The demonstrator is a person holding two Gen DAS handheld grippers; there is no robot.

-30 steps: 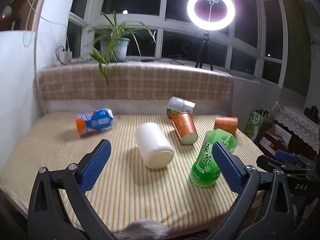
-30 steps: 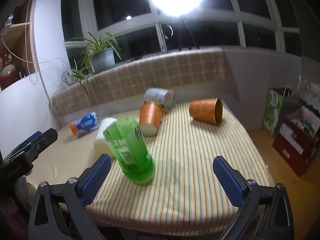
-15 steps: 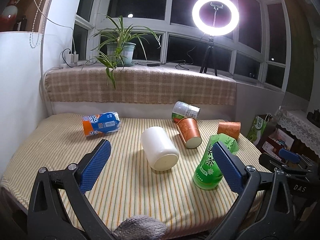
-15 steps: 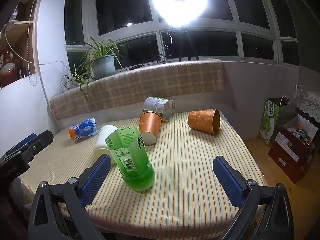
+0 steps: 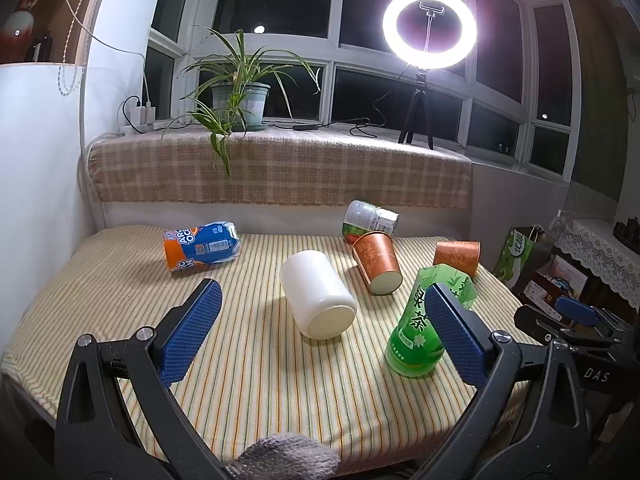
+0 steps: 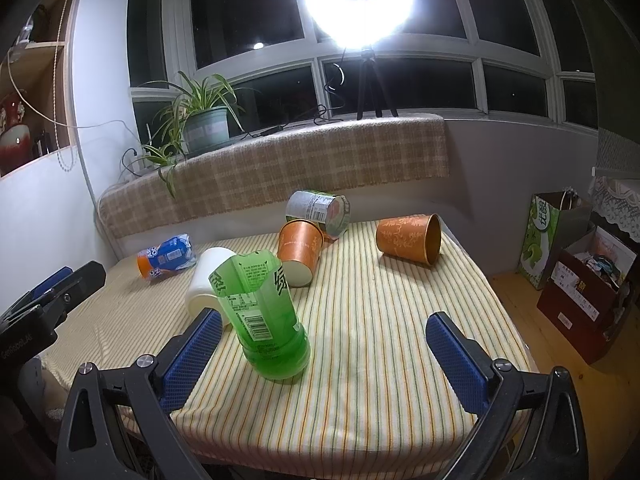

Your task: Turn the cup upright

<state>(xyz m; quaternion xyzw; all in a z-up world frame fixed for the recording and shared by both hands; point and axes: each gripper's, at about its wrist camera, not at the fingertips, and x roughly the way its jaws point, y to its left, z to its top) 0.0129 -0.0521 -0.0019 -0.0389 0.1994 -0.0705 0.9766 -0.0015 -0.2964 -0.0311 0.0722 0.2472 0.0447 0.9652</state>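
Observation:
Several cups lie on a striped table (image 5: 256, 364). A white cup (image 5: 316, 294) lies on its side in the middle; it also shows in the right wrist view (image 6: 206, 280). An orange paper cup (image 5: 378, 262) leans on a silver-green can (image 5: 370, 220). A second orange cup (image 6: 410, 239) lies on its side at the right. A cut green bottle cup (image 6: 264, 316) stands upright near the front. My left gripper (image 5: 324, 334) is open and empty, hovering before the white cup. My right gripper (image 6: 324, 354) is open and empty, hovering beside the green cup.
A blue-orange can (image 5: 202, 246) lies at the back left. A checked cushion (image 5: 280, 176) backs the table, with a potted plant (image 5: 236, 100) and a ring light (image 5: 428, 32) on the sill. Boxes and a green bag (image 6: 552, 232) stand on the floor to the right.
Both views have risen and pulled back slightly from the table. Nothing on the table has moved, and both grippers stay open.

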